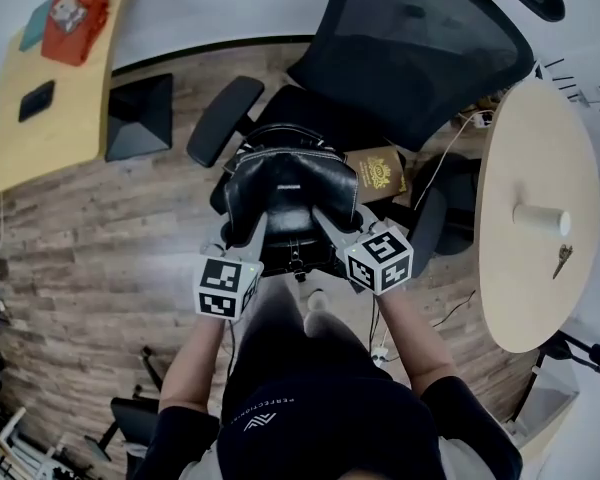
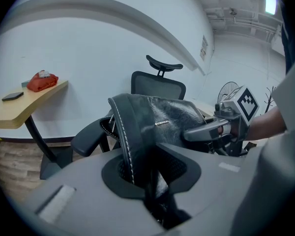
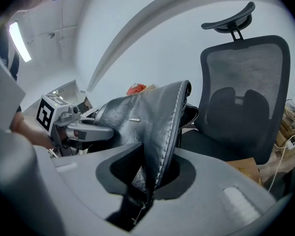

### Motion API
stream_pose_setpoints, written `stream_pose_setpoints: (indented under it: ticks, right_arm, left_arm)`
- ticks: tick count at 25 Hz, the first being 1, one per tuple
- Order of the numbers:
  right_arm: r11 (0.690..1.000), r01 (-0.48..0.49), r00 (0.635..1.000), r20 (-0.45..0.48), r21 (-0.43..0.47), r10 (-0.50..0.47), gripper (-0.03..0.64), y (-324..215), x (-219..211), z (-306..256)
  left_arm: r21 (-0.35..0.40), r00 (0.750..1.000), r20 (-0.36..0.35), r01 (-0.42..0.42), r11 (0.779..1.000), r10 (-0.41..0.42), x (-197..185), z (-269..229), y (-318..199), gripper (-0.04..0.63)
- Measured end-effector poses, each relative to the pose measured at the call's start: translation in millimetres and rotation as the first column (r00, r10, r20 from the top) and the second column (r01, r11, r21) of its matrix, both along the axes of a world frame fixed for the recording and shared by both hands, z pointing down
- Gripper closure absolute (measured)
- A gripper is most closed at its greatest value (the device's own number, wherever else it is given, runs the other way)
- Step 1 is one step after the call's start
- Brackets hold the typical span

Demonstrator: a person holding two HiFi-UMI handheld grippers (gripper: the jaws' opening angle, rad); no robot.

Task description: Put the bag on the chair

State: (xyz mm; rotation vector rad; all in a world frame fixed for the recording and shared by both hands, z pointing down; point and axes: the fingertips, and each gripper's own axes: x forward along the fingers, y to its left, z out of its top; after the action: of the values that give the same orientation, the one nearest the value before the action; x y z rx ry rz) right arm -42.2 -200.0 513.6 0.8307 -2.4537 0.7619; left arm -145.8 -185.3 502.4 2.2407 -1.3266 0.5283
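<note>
Mid-placing, left gripper [image 1: 248, 230] and right gripper [image 1: 328, 224] fingers pinch the black leather handbag [image 1: 290, 180], office chair [image 1: 410, 58] at 12 o'clock; next, lower it onto the seat.

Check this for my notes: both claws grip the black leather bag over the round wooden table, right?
No. The left claw and right claw grip the black leather bag over the black mesh office chair, not the round wooden table; the head view shows it.
</note>
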Motion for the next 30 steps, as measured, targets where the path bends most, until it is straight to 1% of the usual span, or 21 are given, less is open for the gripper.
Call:
stream_pose_setpoints:
  ticks: [5,8,12,17,21,25,30]
  right_arm:
    - [1.0,-0.007,1.0,-0.017,-0.003,0.007,0.546,-16.9,-5.6,18.8]
    - [1.0,-0.014,0.999,-0.032,-0.004,0.014,0.541,-27.7,-5.6,29.5]
    - [0.999,-0.036,0.998,-0.045,-0.005,0.035,0.537,-39.4,-2.2,41.3]
    - [0.998,-0.057,0.997,-0.061,-0.001,0.057,0.535,-51.3,-1.5,56.0]
    - [0.997,-0.079,0.994,-0.076,0.025,0.081,0.534,-62.8,1.1,58.9]
    - [0.994,-0.104,0.992,-0.069,0.044,0.107,0.534,-73.5,4.1,63.2]
    - [0.991,-0.134,0.988,-0.073,0.021,0.135,0.524,-83.2,9.8,81.9]
  left_arm:
    - [-0.033,1.0,-0.003,-0.013,0.999,0.013,-3.7,19.1,-15.1,0.508]
    - [-0.047,1.0,0.011,-0.019,0.999,0.02,-4.6,31.3,-24.7,0.506]
    - [-0.03,0.999,0.03,-0.024,0.999,0.025,-3.6,42.2,-40.8,0.505]
    - [-0.031,0.999,0.041,-0.033,0.999,0.035,-3.0,55.1,-54.1,0.505]
    - [-0.014,0.997,0.051,-0.049,0.999,0.049,0.5,55.9,-67.0,0.505]
    - [0.005,0.996,0.057,-0.063,0.998,0.063,2.8,59.3,-79.2,0.506]
    - [-0.02,0.996,0.043,-0.074,0.997,0.075,8.0,74.4,-89.5,0.505]
